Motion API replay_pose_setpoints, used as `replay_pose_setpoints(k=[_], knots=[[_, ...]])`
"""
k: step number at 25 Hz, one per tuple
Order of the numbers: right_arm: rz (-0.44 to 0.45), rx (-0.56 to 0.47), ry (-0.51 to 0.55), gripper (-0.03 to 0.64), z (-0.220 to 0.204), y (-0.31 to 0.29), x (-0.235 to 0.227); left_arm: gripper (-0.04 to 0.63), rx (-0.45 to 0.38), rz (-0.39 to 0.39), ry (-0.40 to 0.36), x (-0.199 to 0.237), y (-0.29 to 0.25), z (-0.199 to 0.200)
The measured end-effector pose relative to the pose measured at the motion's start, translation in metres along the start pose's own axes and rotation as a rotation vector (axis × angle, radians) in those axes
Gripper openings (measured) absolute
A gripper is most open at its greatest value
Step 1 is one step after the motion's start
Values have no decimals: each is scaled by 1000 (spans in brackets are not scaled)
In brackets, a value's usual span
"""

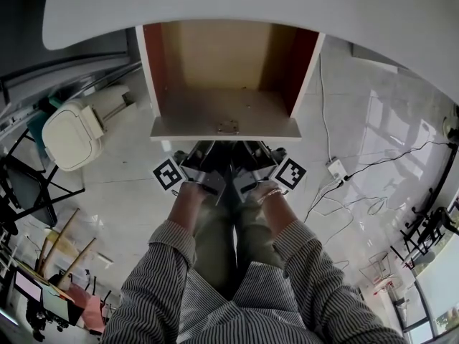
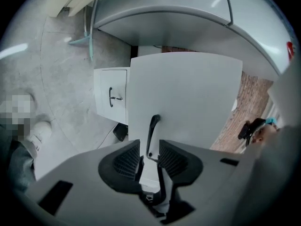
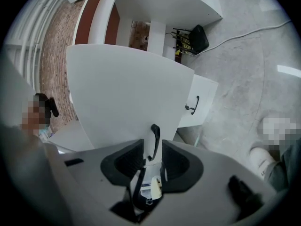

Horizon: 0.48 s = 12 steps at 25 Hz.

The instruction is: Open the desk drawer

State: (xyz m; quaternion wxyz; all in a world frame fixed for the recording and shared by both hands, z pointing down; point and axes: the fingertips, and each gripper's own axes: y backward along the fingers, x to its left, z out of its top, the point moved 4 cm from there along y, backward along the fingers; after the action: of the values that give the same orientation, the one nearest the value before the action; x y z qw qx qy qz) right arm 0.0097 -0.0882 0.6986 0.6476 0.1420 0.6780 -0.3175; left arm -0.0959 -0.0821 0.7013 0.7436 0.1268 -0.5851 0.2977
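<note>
The desk drawer point(image 1: 153, 70) stands pulled out from under the white desk top point(image 1: 251, 2), and its wooden inside shows in the head view. Both grippers sit side by side just below its white front edge. My left gripper point(image 1: 206, 162) and my right gripper point(image 1: 251, 162) point at the drawer front point(image 2: 188, 98). In the left gripper view the dark handle point(image 2: 152, 131) runs down between the left gripper point(image 2: 150, 157) pads with a small gap on each side. The right gripper point(image 3: 153, 160) also straddles the handle point(image 3: 154, 136) without pressing on it. Both are open.
A white lidded bin point(image 1: 72, 131) stands on the floor to the left. A power strip point(image 1: 335, 168) and loose cables point(image 1: 358, 206) lie to the right. A second white cabinet door with a dark handle point(image 2: 113, 97) sits beyond the drawer. My knees are right under the grippers.
</note>
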Motion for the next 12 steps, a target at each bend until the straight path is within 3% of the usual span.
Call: replay_pose_setpoints(k=[5, 9, 12], knots=[[-30, -29, -20, 117, 1, 16, 2, 129, 8, 30, -14, -3, 14, -14], [-58, 6, -3, 117, -7, 31, 12, 127, -3, 33, -26, -14, 28, -22], [-56, 33, 11, 112, -15, 43, 29, 127, 39, 37, -48, -26, 38, -31]])
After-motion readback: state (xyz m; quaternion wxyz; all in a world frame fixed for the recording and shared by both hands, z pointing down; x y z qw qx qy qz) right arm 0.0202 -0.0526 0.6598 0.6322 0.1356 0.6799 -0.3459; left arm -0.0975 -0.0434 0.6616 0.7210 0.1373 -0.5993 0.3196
